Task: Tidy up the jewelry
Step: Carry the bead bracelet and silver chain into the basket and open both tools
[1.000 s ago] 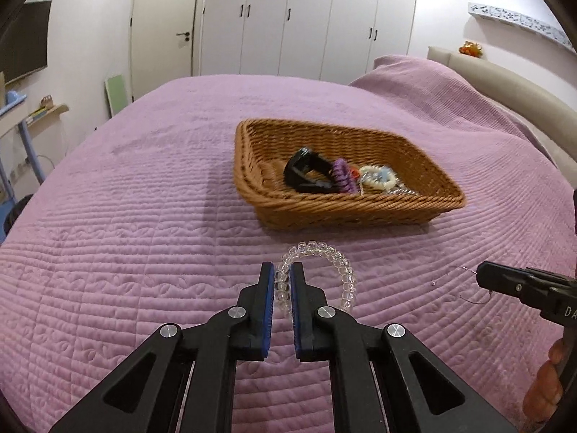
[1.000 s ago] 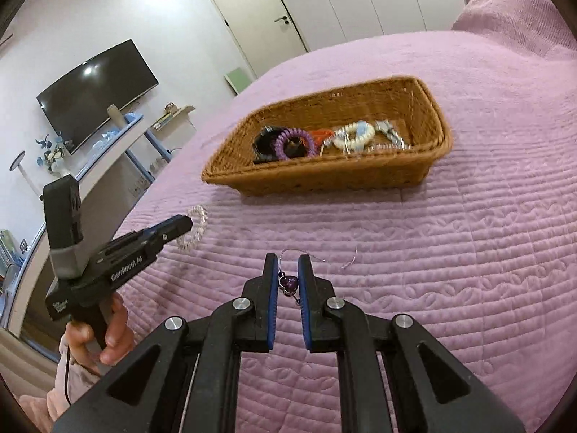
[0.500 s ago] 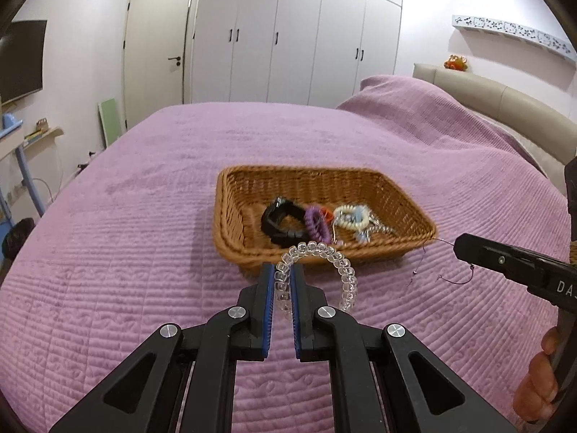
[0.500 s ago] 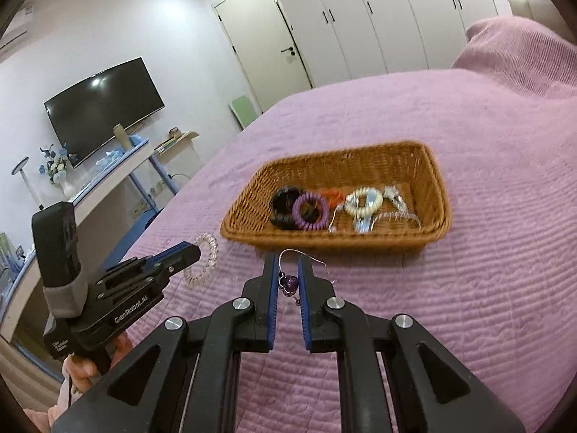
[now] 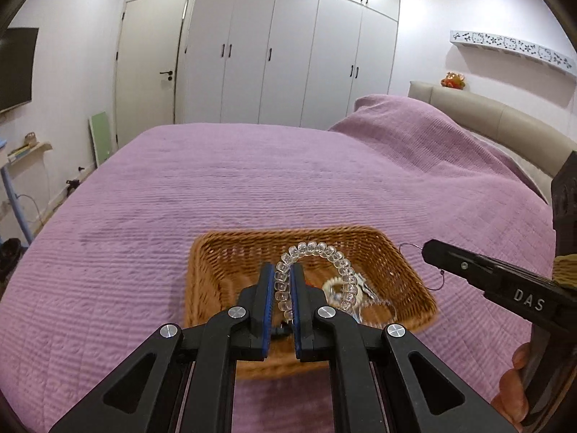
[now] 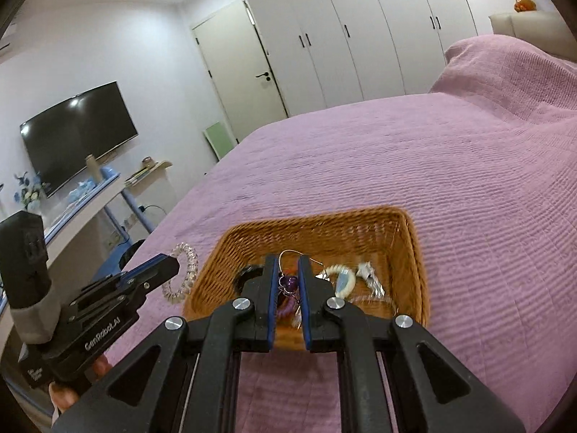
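My left gripper [image 5: 280,270] is shut on a clear beaded bracelet [image 5: 317,252] and holds it above the wicker basket [image 5: 216,252]. The bracelet also shows in the right wrist view [image 6: 182,276], held by the left gripper [image 6: 169,265] at the basket's left edge. My right gripper [image 6: 288,263] is shut on a thin wire necklace with a purple pendant [image 6: 288,282] over the basket [image 6: 414,252]. In the left wrist view the right gripper [image 5: 429,249] is at the basket's right rim, the wire [image 5: 438,281] dangling from it.
The basket holds a white bead bracelet [image 6: 342,278], a silver piece [image 6: 368,274], a purple coil band [image 6: 285,310] and a black item [image 6: 249,274]. It sits on a purple quilted bed [image 5: 252,180]. A headboard [image 5: 505,126] is at right, wardrobes behind.
Both grippers have lifted off the bed and moved forward with their jewelry, from in front of the basket to above it. Both stay shut.
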Tool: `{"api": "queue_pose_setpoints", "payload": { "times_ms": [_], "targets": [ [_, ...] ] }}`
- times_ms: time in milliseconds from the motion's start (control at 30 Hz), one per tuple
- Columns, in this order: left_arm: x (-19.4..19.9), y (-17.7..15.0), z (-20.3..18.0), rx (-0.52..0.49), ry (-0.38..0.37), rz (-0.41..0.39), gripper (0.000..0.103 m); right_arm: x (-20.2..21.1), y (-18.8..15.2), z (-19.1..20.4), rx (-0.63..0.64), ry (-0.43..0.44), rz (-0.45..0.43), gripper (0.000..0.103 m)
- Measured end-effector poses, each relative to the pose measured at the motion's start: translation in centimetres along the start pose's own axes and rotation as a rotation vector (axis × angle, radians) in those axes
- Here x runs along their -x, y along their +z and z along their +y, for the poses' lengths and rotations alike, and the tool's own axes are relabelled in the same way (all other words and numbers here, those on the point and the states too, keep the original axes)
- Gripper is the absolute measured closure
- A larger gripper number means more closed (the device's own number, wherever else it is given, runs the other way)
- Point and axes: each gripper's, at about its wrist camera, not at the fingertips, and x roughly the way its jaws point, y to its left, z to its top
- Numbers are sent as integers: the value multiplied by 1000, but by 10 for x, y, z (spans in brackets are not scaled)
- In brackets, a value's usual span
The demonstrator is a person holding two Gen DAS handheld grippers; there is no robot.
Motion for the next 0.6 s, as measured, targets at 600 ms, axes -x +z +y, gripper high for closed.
{"api": "queue_pose_setpoints", "payload": {
  "times_ms": [600],
  "targets": [
    [-125, 4, -11, 0, 6, 142, 94, -126, 9, -71, -128, -71, 186, 90]
  ]
}}
